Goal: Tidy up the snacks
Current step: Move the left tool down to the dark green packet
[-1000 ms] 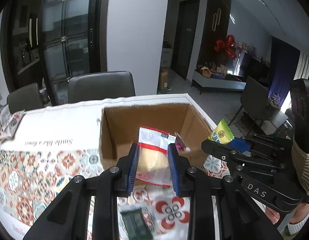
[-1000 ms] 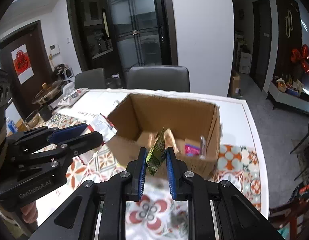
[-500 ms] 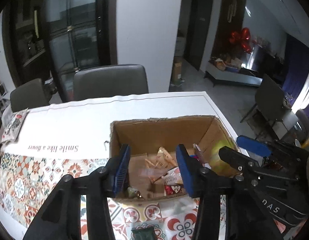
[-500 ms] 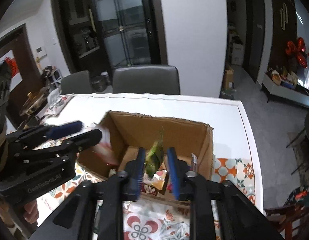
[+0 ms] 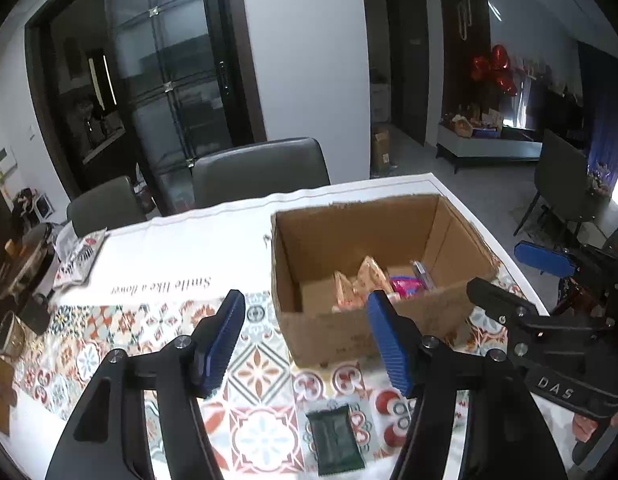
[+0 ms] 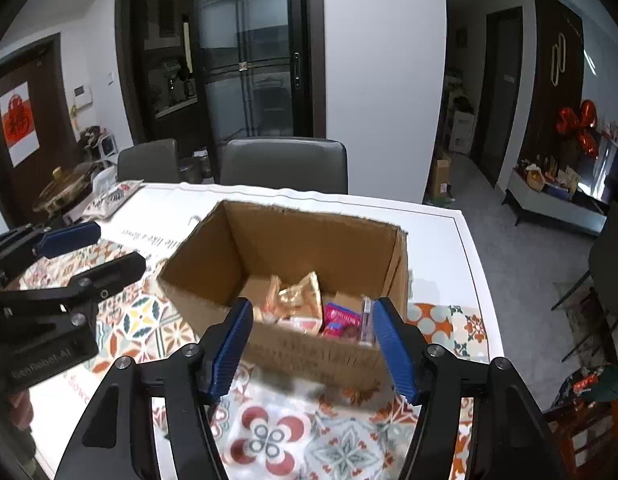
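An open brown cardboard box [image 5: 373, 276] sits on a table covered by a white cloth with a colourful floral tile pattern [image 5: 253, 364]. Inside the box lies a loose heap of snack packets: golden-orange crinkled wrappers [image 6: 297, 300], a bright pink packet [image 6: 341, 316] to their right, and a slim purple and clear packet [image 6: 366, 316] standing against the right wall. The box's near wall hides the lower part of the heap, so the full count of packets cannot be made out.

The left gripper [image 5: 305, 340], black with blue ribbed pads, hovers just short of the box's near left corner, its jaws spread wide and holding nothing. The right gripper [image 6: 313, 344] is likewise spread wide and empty, hanging over the box's near wall. Each gripper appears at the edge of the other's view, partly cut off.

On the cloth, nearer than the box and between the left gripper's fingers, lies one dark green rectangular snack packet [image 5: 337, 440], flat and apart from the box. Its label is too dim to read.

Upside-down script printed on the white cloth [image 5: 161, 286] runs left of the box. Two grey padded chairs [image 6: 285, 164] stand at the table's far side. A patterned packet [image 5: 79, 256] and a dark pot [image 5: 25, 260] sit at the far left edge, blurred.
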